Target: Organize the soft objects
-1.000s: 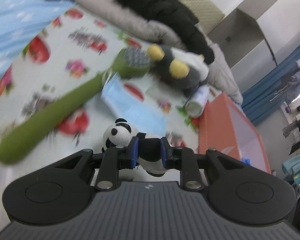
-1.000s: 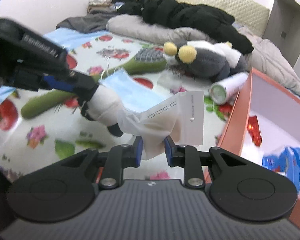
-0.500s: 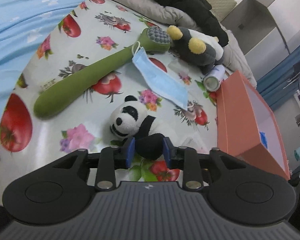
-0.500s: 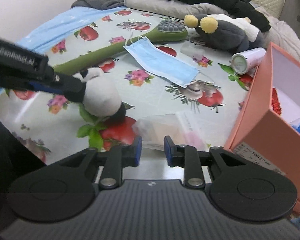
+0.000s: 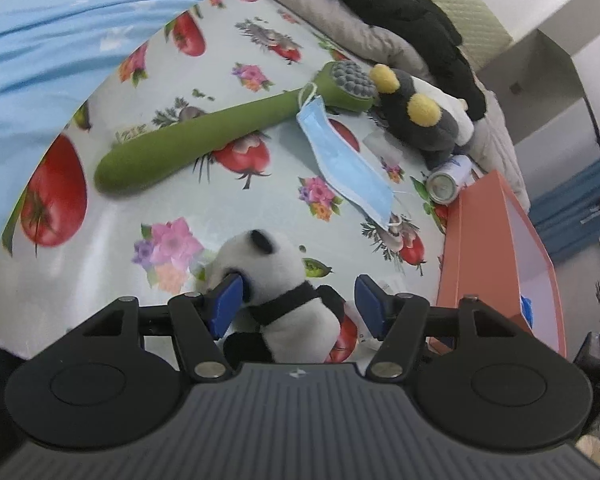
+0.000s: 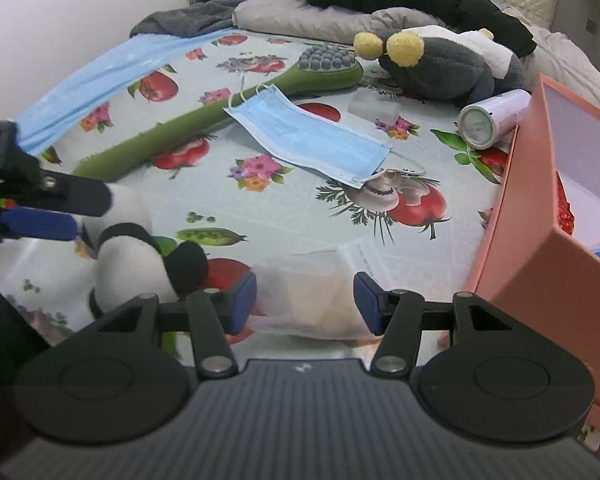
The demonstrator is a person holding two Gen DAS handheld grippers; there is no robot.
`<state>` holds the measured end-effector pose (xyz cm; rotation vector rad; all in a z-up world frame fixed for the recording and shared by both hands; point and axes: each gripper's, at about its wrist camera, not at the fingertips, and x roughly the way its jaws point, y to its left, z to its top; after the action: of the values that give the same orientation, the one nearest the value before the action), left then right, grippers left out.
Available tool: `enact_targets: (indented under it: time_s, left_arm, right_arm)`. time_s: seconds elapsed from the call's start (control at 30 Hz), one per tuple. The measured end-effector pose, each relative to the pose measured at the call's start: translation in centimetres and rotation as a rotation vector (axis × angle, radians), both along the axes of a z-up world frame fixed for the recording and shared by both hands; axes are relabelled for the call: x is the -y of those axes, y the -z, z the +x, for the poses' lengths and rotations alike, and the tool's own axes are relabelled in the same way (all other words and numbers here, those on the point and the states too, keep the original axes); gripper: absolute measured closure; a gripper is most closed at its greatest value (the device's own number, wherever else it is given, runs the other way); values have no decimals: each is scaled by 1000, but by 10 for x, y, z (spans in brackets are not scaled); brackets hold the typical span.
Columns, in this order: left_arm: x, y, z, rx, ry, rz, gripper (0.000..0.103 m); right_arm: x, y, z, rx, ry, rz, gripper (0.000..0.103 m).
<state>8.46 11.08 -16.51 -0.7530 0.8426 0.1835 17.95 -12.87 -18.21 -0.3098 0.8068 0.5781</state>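
Two grippers have just been opening. Between the left gripper's (image 5: 298, 300) spread jaws lies the toy panda (image 5: 280, 280) on the flowery sheet (image 5: 228, 208), let go. Between the right gripper's (image 6: 305, 300) spread jaws lies a clear plastic bag (image 6: 308, 288), also let go. Farther off lie a blue face mask (image 6: 306, 136), a green plush brush (image 6: 204, 120) and an orange box (image 6: 540, 248).

My left camera looks steeply down past my left claw (image 5: 298, 304), close over the panda (image 5: 276, 280) on the bed. My right camera sits just right of the panda (image 6: 132, 248), low, facing the same way. Both share panda, mask (image 5: 344, 160), and box (image 6: 540, 264).
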Motion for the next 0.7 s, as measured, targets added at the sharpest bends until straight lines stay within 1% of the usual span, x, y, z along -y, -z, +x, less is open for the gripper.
enact_targets:
  time_s: [0.07, 0.27, 0.37, 0.4, 0.5, 0.57, 0.63, 0.7]
  left_arm:
    - [4, 0, -2, -7, -12, 0, 35]
    - [13, 2, -9, -42, -64, 22, 35]
    - [17, 3, -8, -51, -86, 47, 36]
    - [17, 3, -7, -51, -83, 46, 36]
    - [23, 3, -2, -54, -72, 56, 36]
    - [29, 3, 3, -60, -46, 84, 35]
    - [39, 2, 10, -77, -11, 140, 35]
    - [46, 4, 15, -90, 6, 166, 35]
  right_arm:
    - [-2, 6, 4, 1, -9, -13, 47]
    - [-3, 20, 10, -33, -39, -4, 49]
    - [1, 22, 7, -20, -51, -2, 60]
    - [2, 21, 7, -14, -56, -5, 64]
    - [6, 17, 6, -8, -68, -7, 72]
    - [7, 15, 5, 7, -77, -18, 75]
    - [9, 11, 4, 18, -77, -26, 76]
    - [12, 8, 3, 22, -73, -28, 77]
